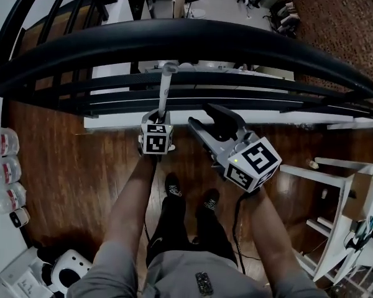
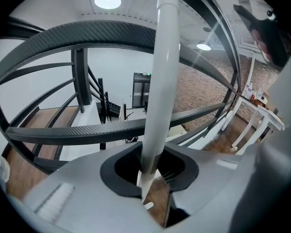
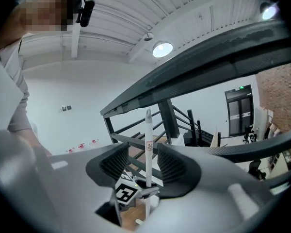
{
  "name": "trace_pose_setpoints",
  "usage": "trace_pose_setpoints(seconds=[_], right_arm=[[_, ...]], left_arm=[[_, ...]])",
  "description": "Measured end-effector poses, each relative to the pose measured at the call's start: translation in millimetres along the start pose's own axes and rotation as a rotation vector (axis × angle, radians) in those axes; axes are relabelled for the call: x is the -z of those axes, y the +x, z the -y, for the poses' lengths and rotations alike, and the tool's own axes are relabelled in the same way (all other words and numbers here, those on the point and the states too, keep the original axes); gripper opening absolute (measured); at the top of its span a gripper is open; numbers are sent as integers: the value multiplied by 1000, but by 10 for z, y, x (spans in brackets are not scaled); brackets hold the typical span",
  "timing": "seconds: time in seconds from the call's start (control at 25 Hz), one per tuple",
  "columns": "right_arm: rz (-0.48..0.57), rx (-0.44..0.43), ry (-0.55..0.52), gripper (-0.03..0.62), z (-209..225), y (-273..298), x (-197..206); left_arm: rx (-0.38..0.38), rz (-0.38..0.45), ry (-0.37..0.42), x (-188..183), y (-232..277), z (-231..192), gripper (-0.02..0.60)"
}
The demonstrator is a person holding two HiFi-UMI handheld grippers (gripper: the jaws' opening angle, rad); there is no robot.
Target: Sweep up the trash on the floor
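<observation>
Head view, from the left: left gripper (image 1: 160, 113) is clamped on a slim, round white handle (image 1: 166, 87). It stands almost straight up, top end reaching the black railing (image 1: 248, 42). Right gripper (image 1: 206, 118) sits just beside it, jaws wide apart, gripping nothing.

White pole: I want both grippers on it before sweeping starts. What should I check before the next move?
1. Left gripper shut on the white pole: ok.
2. Right gripper jaws apart, ready to close: ok.
3. Right gripper's pads on the pole: not ok, no contact yet.
4. Pole clear of the black railing: cannot tell; its top overlaps the bars in the head view.
</observation>
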State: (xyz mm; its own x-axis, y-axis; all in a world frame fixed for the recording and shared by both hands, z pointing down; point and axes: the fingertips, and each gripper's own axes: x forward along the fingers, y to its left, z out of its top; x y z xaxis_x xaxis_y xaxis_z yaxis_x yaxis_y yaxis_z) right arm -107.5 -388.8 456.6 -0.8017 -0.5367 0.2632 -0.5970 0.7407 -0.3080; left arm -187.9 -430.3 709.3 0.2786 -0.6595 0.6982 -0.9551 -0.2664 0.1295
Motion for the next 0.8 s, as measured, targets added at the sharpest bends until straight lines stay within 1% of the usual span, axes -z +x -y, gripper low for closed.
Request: trace_pose_setpoints(seconds=[0.2,0.4,0.44,0.48,0.52,0.68,0.72,0.8], right_arm=[[-6,33,27,173,97,-226,80],[3,65,39,163,164,-423,95],[5,71,42,163,181,-460,99],[7,77,44,161,201,-493,105],[8,84,47,160,224,-522,113],[12,107,56,160,285,-650,134],[15,112,57,160,294,-699,136],[20,123,62,160,312,-818,146]], left_arm=[[-39,-1,-52,-70,132,-103,77],[-54,-21,-37,-93,237,-152,80],[-52,-23,-38,-86,242,-143,102],[-51,-24,-40,-71,247,-131,156],[-49,-22,-40,-58,251,-118,186],[-42,4,-41,-45,194,-39,275],[-43,15,-43,-52,148,-20,290],[-46,30,-50,-46,12,9,298]])
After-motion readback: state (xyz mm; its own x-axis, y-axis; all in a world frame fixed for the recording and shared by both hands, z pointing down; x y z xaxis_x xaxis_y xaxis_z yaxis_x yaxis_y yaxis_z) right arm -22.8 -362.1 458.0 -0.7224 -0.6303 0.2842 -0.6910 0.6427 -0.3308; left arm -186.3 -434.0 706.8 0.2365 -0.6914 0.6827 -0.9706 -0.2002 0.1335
